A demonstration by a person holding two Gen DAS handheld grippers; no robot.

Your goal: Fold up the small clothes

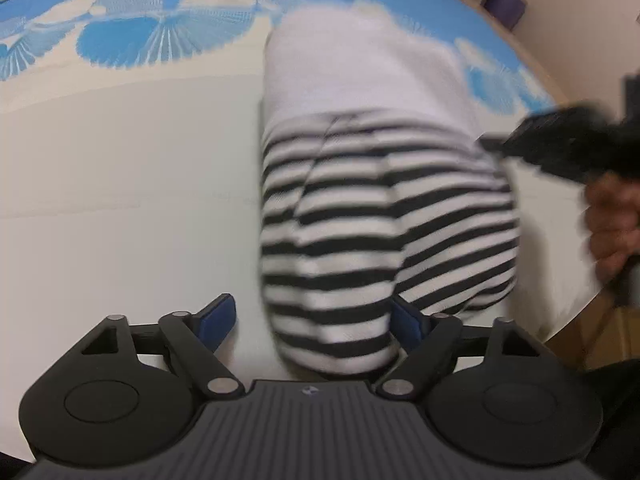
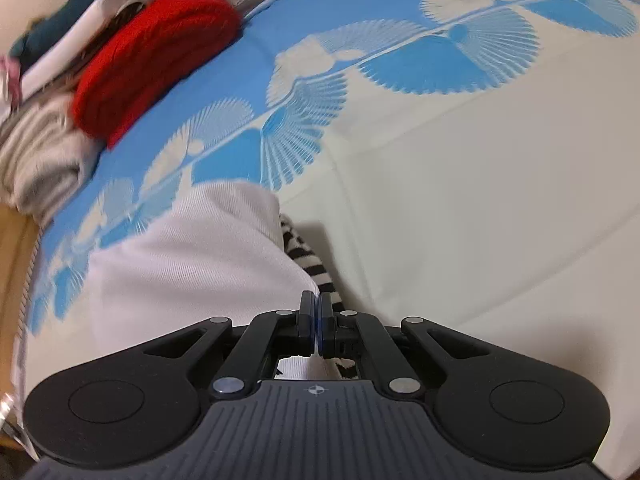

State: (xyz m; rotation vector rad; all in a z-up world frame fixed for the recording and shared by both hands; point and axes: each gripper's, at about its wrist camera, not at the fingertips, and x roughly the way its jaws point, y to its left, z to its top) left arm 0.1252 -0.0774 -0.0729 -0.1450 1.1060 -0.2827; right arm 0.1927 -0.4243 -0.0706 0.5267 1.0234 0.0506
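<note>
Surface: bed sheet (image 1: 120,184), cream across the middle of both views, with a blue band of white fan shapes along the top.
Room: pale wall and a purple box (image 1: 505,3) at the upper right of the left wrist view; wooden edge at the lower right.
Pile: red knit (image 2: 152,60), grey and dark clothes bunched at the upper left of the right wrist view.
Garment: striped garment (image 1: 360,232), black-and-white below, plain white above, lying centre-right on the cream part.
Left gripper (image 1: 310,314): jaws spread wide, blue pads either side of the garment's near striped end; blur hides whether they touch it.
Right gripper (image 2: 316,320): jaws pressed together at lower centre, pinching the garment's edge where white cloth meets stripes.
Right hand (image 1: 612,220): at the right edge of the left wrist view, blurred, holding the tool's black body.
</note>
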